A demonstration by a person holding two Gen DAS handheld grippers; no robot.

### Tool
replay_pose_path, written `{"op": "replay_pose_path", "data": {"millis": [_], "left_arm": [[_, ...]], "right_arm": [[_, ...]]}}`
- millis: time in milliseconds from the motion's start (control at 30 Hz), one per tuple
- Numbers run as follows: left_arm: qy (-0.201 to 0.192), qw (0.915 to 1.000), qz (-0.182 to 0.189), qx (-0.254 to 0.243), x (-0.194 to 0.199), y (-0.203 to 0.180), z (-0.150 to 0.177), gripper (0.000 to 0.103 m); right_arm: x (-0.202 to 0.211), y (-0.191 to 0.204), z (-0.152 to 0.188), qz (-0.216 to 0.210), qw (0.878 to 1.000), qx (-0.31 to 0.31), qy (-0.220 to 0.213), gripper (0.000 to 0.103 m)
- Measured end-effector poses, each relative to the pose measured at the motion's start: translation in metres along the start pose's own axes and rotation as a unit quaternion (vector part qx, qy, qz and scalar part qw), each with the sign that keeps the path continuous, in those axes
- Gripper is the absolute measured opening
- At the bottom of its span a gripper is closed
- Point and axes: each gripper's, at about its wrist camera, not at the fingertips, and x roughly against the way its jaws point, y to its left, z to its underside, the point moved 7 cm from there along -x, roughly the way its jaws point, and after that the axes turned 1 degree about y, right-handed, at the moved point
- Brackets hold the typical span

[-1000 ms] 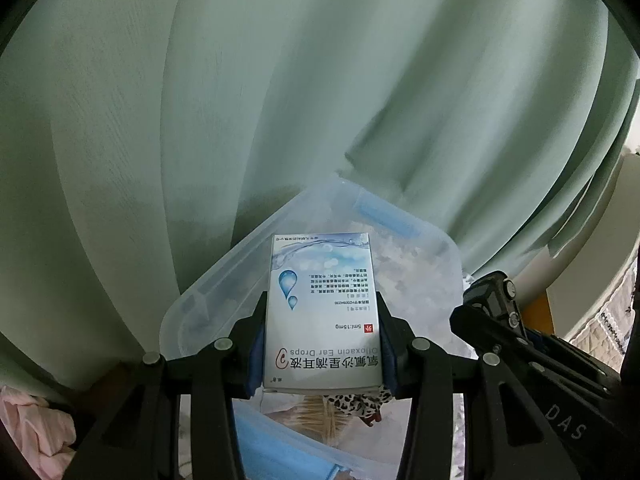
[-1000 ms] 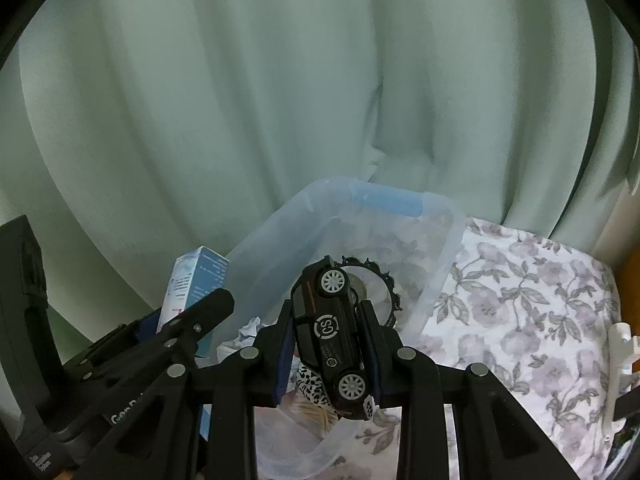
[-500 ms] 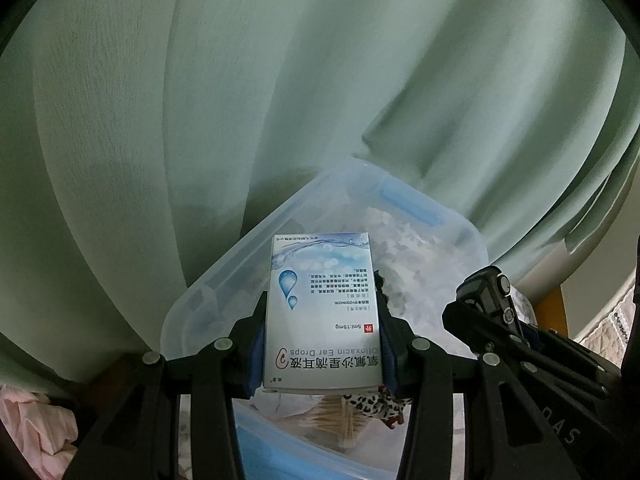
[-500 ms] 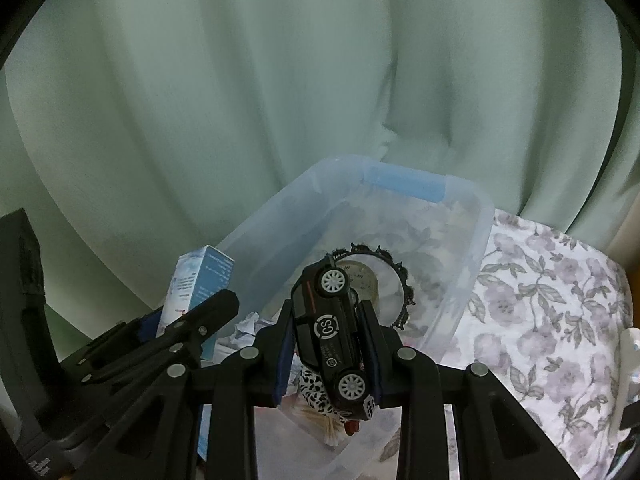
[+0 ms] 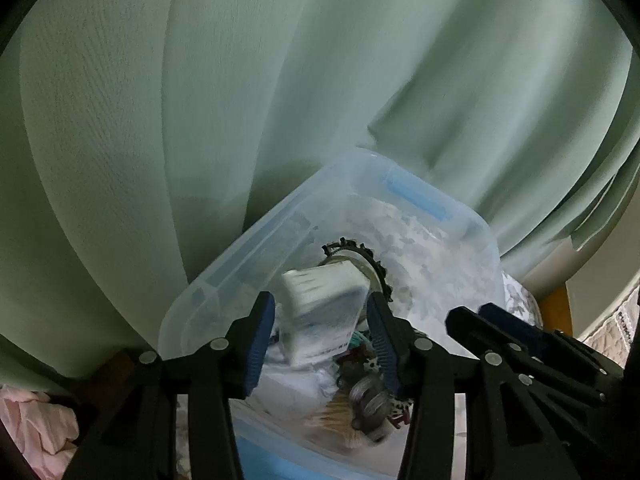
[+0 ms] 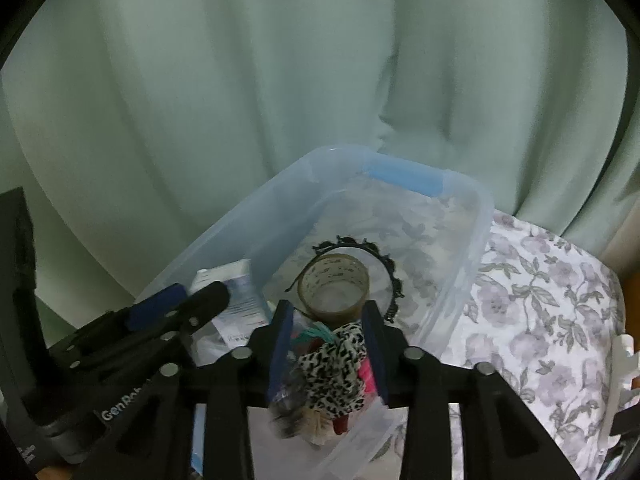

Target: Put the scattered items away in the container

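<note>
A clear plastic bin (image 5: pixel 248 264) (image 6: pixel 464 248) with a blue handle stands on a floral cloth. My left gripper (image 5: pixel 320 312) is open above it; the ear drops box (image 5: pixel 320 312) (image 6: pixel 240 300) is blurred and tilted between the spread fingers, dropping into the bin. My right gripper (image 6: pixel 326 320) is open over the bin. The black toy car (image 5: pixel 368 396) (image 6: pixel 286 412) shows blurred low in the bin. Inside lie a tape roll (image 6: pixel 334 288), a black toothed headband (image 6: pixel 394 280), a leopard scrunchie (image 6: pixel 336 364) and cotton swabs (image 5: pixel 336 424).
A pale green curtain (image 6: pixel 280 80) hangs right behind the bin. The floral cloth (image 6: pixel 540 308) spreads to the right of the bin. A pink cloth (image 5: pixel 36 428) lies at the lower left. A white object (image 6: pixel 624 360) sits at the cloth's right edge.
Both grippers have opened. The ear drops box has left the left fingers and tips down into the bin. The toy car has left the right fingers and dropped into the bin.
</note>
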Motion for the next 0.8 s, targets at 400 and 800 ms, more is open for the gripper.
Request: {"op": "replay_pose_path", "data": {"millis": [400, 800], "left_arm": [[0.001, 1.0, 0.0, 0.008, -0.001, 0.004, -0.002, 0.081], [-0.011, 0.9999, 0.007, 0.008, 0.01, 0.0, -0.005, 0.099]], "right_arm": [[0.007, -0.014, -0.004, 0.005, 1.0, -0.014, -0.009, 0.062], [0.027, -0.035, -0.003, 0.014, 0.999, -0.044, -0.023, 0.092]]}}
